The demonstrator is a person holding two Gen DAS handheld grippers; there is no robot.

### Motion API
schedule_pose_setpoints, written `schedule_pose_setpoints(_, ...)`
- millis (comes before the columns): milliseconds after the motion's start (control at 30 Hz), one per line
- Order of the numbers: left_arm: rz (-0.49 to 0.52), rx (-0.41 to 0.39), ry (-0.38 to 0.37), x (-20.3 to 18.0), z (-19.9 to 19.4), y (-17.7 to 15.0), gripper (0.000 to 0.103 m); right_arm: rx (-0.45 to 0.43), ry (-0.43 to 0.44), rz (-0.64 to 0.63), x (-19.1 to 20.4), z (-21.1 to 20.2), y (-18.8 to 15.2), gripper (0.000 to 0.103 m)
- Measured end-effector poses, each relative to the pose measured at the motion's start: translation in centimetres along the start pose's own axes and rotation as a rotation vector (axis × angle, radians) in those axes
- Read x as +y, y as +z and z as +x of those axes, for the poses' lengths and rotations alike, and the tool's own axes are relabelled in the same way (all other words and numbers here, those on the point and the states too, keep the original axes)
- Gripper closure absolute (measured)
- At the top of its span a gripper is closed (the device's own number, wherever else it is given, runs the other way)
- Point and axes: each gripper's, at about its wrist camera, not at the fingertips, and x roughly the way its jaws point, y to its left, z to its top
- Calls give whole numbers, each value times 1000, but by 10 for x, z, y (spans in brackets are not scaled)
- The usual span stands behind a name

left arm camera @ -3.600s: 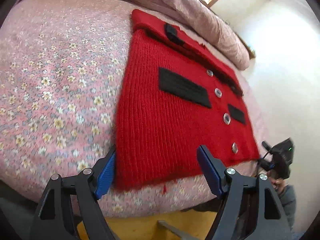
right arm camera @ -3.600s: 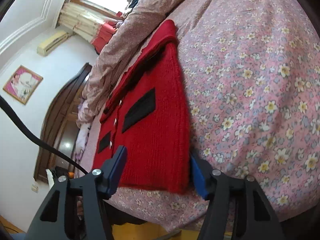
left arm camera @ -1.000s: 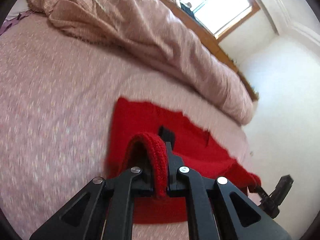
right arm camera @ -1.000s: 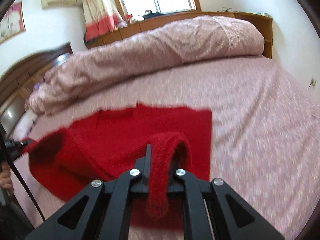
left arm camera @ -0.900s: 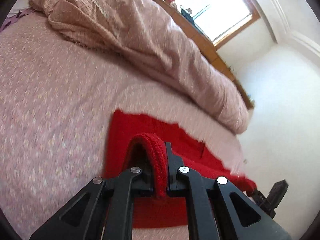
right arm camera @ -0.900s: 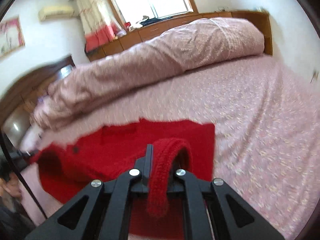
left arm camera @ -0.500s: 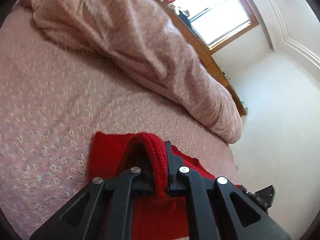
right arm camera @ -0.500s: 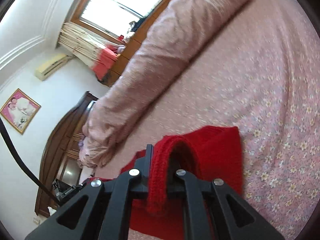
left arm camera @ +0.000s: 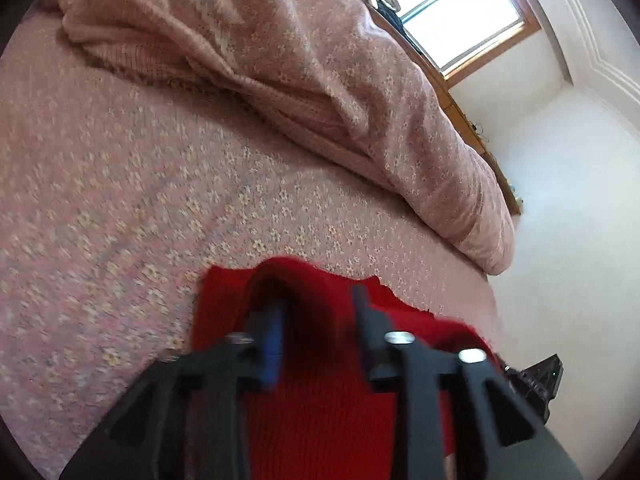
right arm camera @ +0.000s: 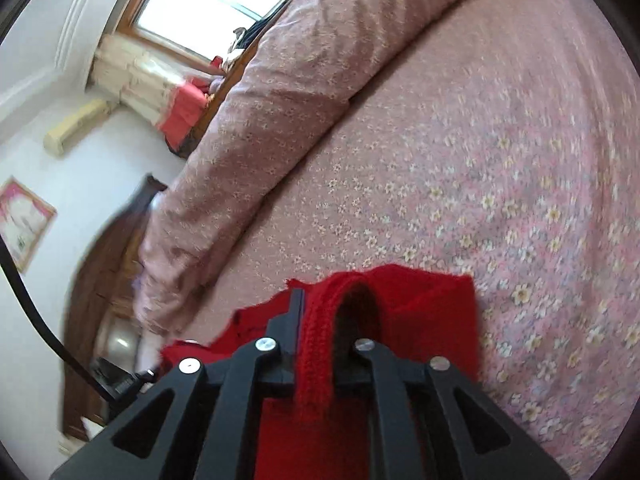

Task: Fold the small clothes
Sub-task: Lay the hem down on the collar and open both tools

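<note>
Spreading across both views is the bed [left arm camera: 132, 184], covered by a pink sheet printed with small flowers. A rumpled pink quilt [left arm camera: 320, 80] is heaped along its far side, below the window [left arm camera: 452, 20]. On the sheet at the near edge lies the red knitted garment [left arm camera: 320, 400], doubled over on itself, its far edge showing as a straight line with a ragged notch on one side.

The left gripper [left arm camera: 316, 320] sits over the garment with its jaws apart; the blue pad [left arm camera: 272, 344] on one finger is visible, and a raised loop of red knit arches between the fingers, blurred. The right gripper [right arm camera: 324, 340] has its jaws together, clamped on a folded loop of the same garment [right arm camera: 432, 312] that stands up between them.
</note>
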Motion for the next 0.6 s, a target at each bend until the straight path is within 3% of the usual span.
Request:
schedule_pose_setpoints(67,5,-31,-4,0,-12,2,50,-25,47,56,-8,-6,3,81)
schedule_pose_setpoints(100,0,-41,-11,1,-17,2,47,-45,48,57,-8,-10,4,70)
schedule_pose_setpoints(133,-5,-43,-11,3,-20,1,46,-76,33,42,-6,-17,5,57)
schedule_pose_setpoints(233,12,5,24,5,-18,-6,46,-162,2,0,4,-35,5,40)
schedule_pose_setpoints(333,79,73,96,2,-11,-20,46,-159,-61,-80,17,-44,2,40)
schedule_pose_setpoints(433,156,107,152,-1,-8,-36,46,-56,-149,-177,27,-41,-6,40)
schedule_pose_setpoints(600,206,146,169,-1,-3,-52,46,17,-285,-384,40,-32,-30,40)
